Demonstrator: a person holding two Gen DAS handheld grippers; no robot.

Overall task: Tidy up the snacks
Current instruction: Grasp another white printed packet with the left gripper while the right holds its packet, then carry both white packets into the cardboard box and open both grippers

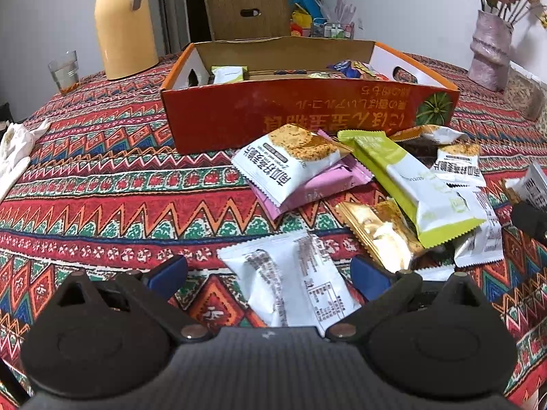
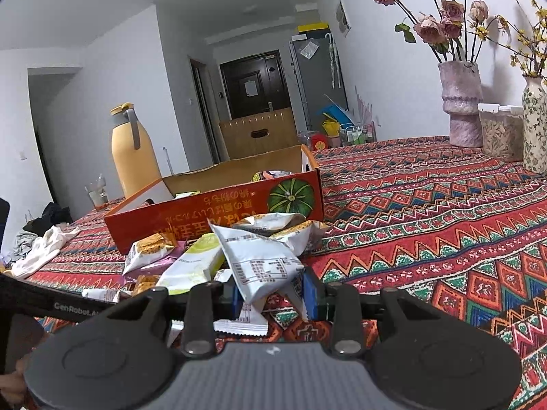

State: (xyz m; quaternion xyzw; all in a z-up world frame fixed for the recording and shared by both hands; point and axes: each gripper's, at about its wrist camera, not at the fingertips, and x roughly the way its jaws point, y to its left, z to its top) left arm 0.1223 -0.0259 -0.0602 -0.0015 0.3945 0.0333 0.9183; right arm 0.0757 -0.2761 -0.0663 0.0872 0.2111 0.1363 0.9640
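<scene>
Right gripper (image 2: 273, 295) pinches white packet (image 2: 261, 261), lifted at frame centre. Left gripper (image 1: 270, 275) wide over another white packet (image 1: 290, 280). Next, judged: carry yours into orange box (image 2: 218, 205).

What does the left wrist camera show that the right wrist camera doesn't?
Only the left wrist view shows the open left gripper straddling a white snack packet lying face-down on the patterned tablecloth, and looks down into the orange cardboard box.

Only the right wrist view shows the right gripper shut on a white nutrition-label packet, plus a floral ceramic vase.

Both show the box, the loose snack pile, the yellow thermos jug and the pink textured vase.
</scene>
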